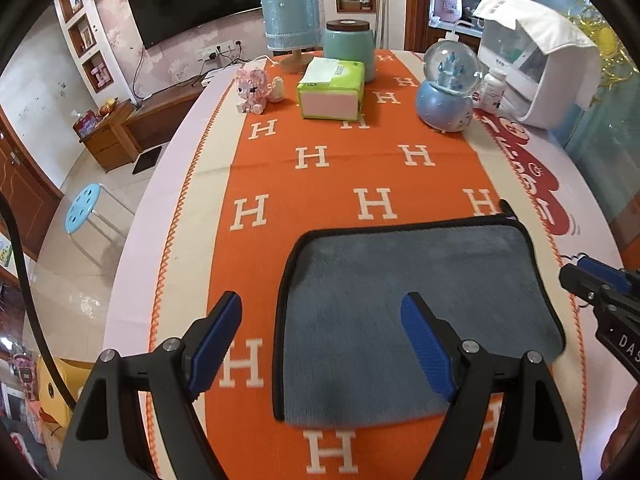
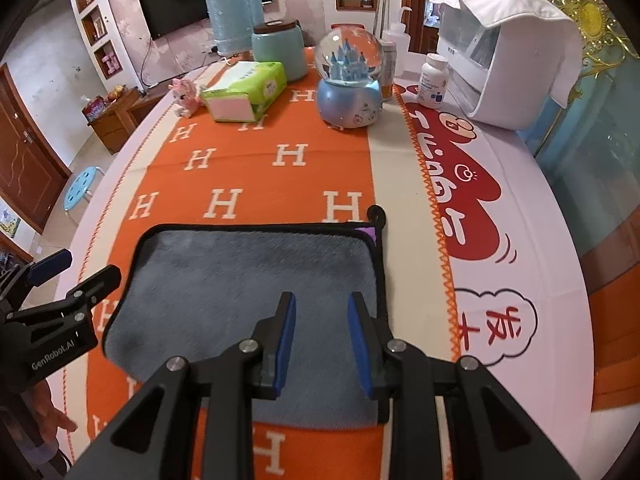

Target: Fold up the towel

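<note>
Both grippers hang empty above the grey towel lying flat at lower centre of frame, left gripper spread wide, right gripper narrower, so each should pinch a near corner squarely, then lift evenly.

Running bright, even daylight, soft shadows only. Picking up glare on floor tiles and snow globe. Showing slight motion blur on towel nap. Bending hard at fisheye edges, vignetting black in corners.
</note>
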